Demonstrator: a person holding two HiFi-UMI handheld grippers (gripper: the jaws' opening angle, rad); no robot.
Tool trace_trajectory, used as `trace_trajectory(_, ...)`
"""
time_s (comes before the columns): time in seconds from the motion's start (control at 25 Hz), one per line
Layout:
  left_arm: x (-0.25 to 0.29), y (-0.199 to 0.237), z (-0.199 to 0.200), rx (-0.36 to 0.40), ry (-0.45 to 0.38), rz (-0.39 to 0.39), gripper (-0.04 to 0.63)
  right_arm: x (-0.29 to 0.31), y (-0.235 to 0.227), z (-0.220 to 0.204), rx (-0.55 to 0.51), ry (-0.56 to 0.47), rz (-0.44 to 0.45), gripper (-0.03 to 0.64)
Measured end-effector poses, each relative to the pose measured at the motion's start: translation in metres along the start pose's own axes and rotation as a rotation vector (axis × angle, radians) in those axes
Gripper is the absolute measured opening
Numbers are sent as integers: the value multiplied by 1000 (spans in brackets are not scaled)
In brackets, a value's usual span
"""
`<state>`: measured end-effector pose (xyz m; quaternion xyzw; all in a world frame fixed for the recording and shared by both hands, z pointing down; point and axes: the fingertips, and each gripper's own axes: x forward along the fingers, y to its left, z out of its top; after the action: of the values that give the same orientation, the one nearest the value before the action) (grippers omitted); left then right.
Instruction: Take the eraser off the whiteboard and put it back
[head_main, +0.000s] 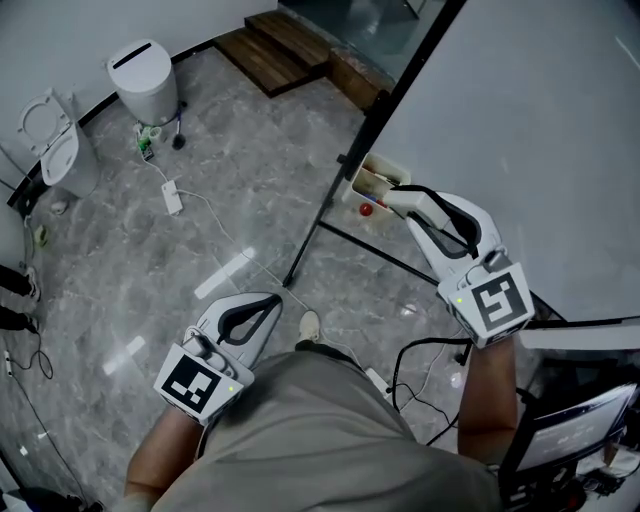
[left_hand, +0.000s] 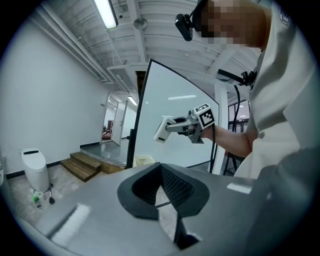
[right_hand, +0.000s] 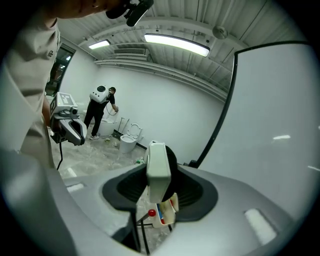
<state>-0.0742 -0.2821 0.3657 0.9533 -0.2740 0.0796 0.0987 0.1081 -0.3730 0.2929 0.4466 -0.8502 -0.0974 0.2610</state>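
Grey marble floor (head_main: 200, 230) fills the head view. At 7 o'clock the left gripper (head_main: 268, 302) hangs empty, its fingers together. Toward 3 o'clock the right gripper (head_main: 402, 202) has its fingers clamped on the white rectangular block eraser (right_hand: 158, 165), clear of the large white whiteboard (head_main: 520, 130) at 1 o'clock. The grip looks narrow, so the eraser may twist as it is pressed back. Landing tilted, it could fail to stick and drop. It is a slim pale plastic slab with dark backing.
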Motion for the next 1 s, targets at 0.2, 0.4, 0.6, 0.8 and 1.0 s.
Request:
trace_trajectory(0.2,-19,-3,-4,-1,-4,-27,5,-20,32,25,-30,0,-15,164)
trace_trajectory(0.4,-37,-8,-10,-3,-14,-50,5,-41,65,45,-41,-15,-33,164)
trace_trajectory(0.6,-55,-14,-14,4,-22,-63,5,-59,91,52,-35,-7,-51,164)
trace_trajectory(0.8,-71,-24,-17,29,-14,-80,6,-82,114,41,-23,5,-65,164)
trace_trajectory(1.0,-87,-33,-25,36,-13,-80,5,-96,140,62,-26,4,-71,164)
